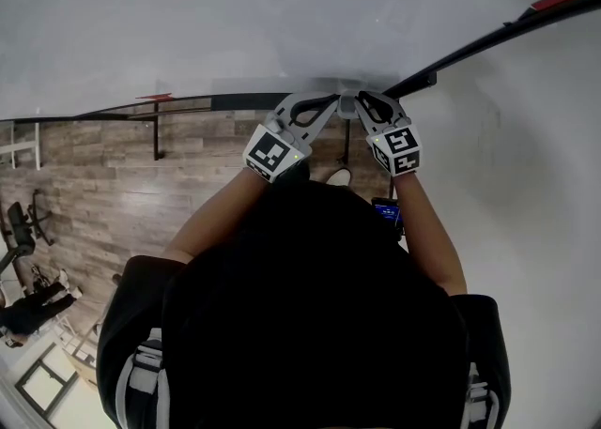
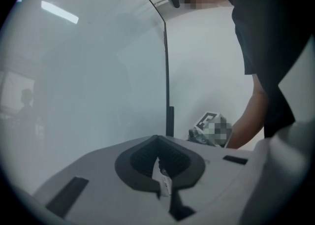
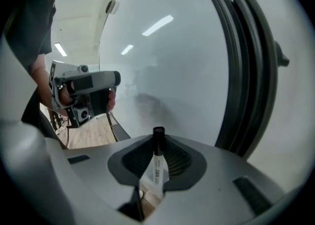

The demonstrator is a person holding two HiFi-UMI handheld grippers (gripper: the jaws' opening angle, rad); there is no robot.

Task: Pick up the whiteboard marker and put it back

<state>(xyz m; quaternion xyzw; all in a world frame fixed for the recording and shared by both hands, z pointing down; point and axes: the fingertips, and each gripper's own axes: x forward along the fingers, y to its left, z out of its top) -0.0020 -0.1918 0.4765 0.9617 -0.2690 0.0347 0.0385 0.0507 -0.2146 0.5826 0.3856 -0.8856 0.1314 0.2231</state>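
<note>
Whiteboard marker [image 3: 156,162] is off its rest and pinched in the right-hand tongs, so pick-up looks done and the put-back step is in hand. Far left in the head view is wood floor [image 1: 94,183], with the whiteboard [image 1: 282,14] filling the top. Left gripper [image 2: 158,156] points about level at the board with its jaws pressed together. A thin white printed sliver shows in the seam, and it's unclear whether that is a held thing or part of the tongs. It seems to play no role in this step. Just beside it is the right gripper [image 3: 160,152], tilted downward and clamped on the marker. The black cap end sticks out past the fingertips toward the board, and the white labelled barrel runs back between the pads. From above, both sets of tips come close together at the board's lower edge, over a pale grey strip [image 1: 254,89] that is probably the tray, though it is too blurred to be sure. Further right is the board's black frame [image 3: 246,71]. Next move, as a judgement: lower the marker onto that ledge, lay it along the ledge rather than nose-first, spread the right jaws, and back off without nudging it so it doesn't roll off.
</note>
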